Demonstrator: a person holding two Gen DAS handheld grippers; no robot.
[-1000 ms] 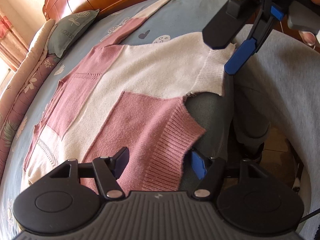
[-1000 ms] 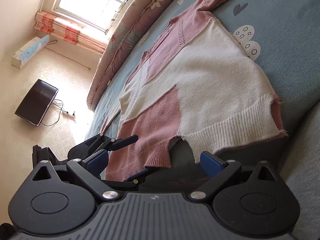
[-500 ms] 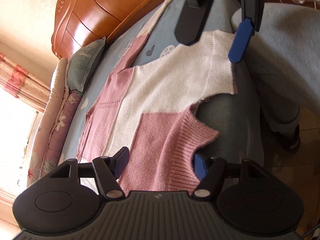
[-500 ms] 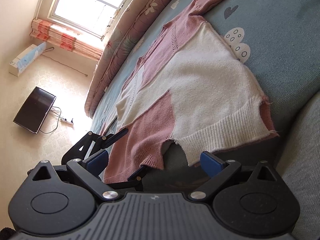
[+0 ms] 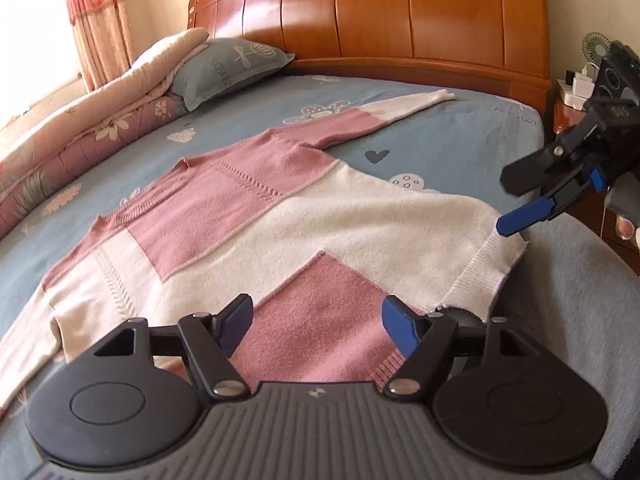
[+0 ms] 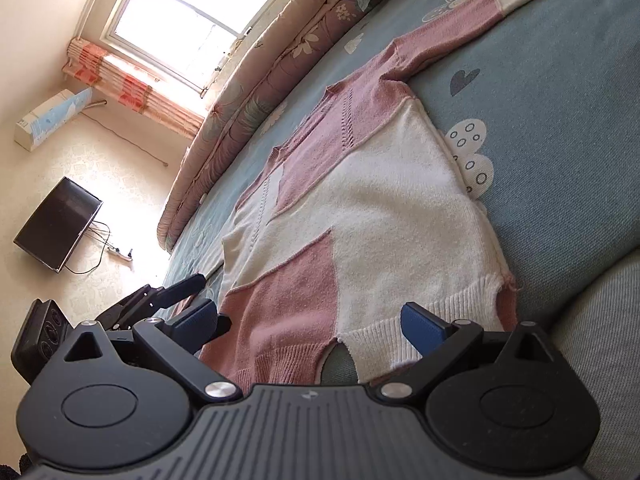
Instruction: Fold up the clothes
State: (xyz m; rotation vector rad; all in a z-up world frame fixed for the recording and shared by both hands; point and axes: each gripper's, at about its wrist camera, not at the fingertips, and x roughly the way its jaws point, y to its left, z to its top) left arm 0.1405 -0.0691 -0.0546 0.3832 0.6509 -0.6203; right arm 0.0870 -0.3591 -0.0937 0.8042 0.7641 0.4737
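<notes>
sweater (image 5: 304, 232): pink-and-cream, spread flat on bed (image 5: 460, 136), hem at near edge | left hand-held gripper (image 5: 318, 320): jaws wide apart, empty, over pink hem | right hand-held gripper (image 6: 310, 320): jaws wide apart, empty, over cream hem

One sweater (image 5: 280, 232) is lying on one bed (image 5: 460, 148), with one pillow (image 5: 228, 68) and one rolled quilt (image 5: 92, 128) sitting by one headboard (image 5: 380, 12). Two hand-held grippers are showing: the left hand-held gripper (image 5: 316, 322) and the right hand-held gripper (image 6: 310, 322). One window (image 6: 196, 12), one curtain (image 6: 132, 88) and one dark screen (image 6: 56, 224) are showing in the right wrist view.
</notes>
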